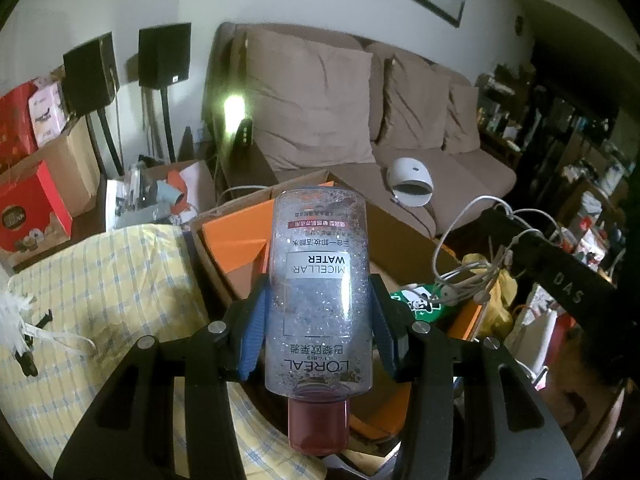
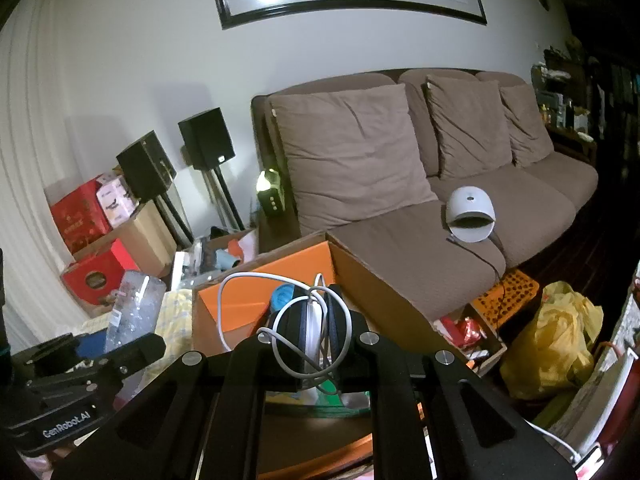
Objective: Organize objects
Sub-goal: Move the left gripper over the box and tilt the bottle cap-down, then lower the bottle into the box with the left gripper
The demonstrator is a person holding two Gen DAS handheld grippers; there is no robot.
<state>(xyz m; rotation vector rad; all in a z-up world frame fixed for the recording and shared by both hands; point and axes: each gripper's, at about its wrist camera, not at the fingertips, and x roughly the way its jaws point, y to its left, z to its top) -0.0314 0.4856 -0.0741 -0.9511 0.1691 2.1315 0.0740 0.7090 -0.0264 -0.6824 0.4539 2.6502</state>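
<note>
Holding one clear micellar water bottle (image 1: 318, 300) in my left gripper (image 1: 318, 328), I see the blue pads (image 1: 253, 334) pressing its two sides near the middle, jaws partly open around the body, red cap (image 1: 318, 424) turned toward the camera. The bottle hangs above the open cardboard box (image 1: 404, 240) just ahead of the fingers, where an orange box (image 1: 232, 236) lies inside. I judge this bottle is fairly light but smooth and rounded, so it can slip (the liquid with bubbles moves inside); taking it across the wide flat sides, as now, seems the best place. My right gripper (image 2: 316, 328) has its jaws almost closed on one white charger (image 2: 313, 330) with its cable (image 2: 248, 280) looping loosely around the fingers; the cable is soft and may catch on things. Beyond both tongs I count one sofa (image 2: 520, 200) with three cushions, two black speakers (image 2: 206, 138) and one white dome-shaped device (image 2: 470, 212) on the seat.
</note>
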